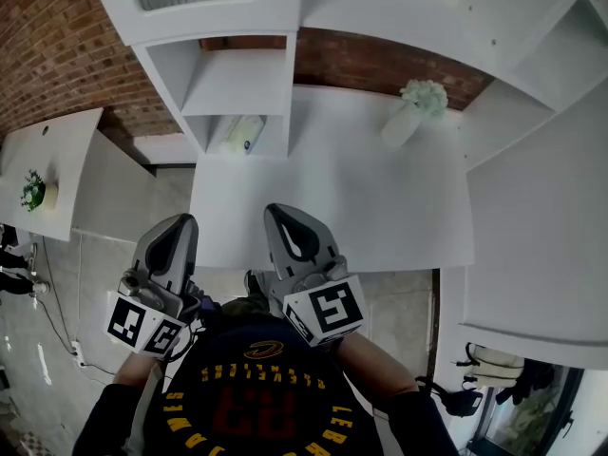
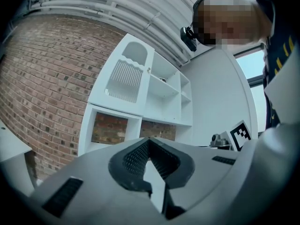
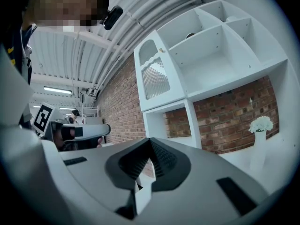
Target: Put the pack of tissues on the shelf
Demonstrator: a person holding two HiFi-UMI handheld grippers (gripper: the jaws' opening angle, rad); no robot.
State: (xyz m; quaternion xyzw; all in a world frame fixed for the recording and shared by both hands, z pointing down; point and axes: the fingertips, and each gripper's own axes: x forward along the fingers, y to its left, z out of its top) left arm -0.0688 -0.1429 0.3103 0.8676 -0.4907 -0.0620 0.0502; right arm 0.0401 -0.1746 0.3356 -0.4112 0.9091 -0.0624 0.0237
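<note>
**White shelf holds the tissue pack, both tools closed**

White all over, the shelf (image 1: 237, 84) stands at the far side of the bench (image 1: 361, 198), backed by a red brick wall (image 1: 57, 46). The pack of tissues (image 1: 245, 135) lies inside the shelf's lower open compartment, well apart from both tools.

The left tool (image 1: 180, 224) and the right tool (image 1: 278, 213) are held side by side close to the person's chest, at the near edge of the bench. Their tips point toward the shelf. In each gripper view the jaws meet at the tip with nothing between them, so both tools are closed and empty.

A pale vase of white flowers (image 1: 415, 108) stands on the bench to the right of the shelf, near the wall.
</note>
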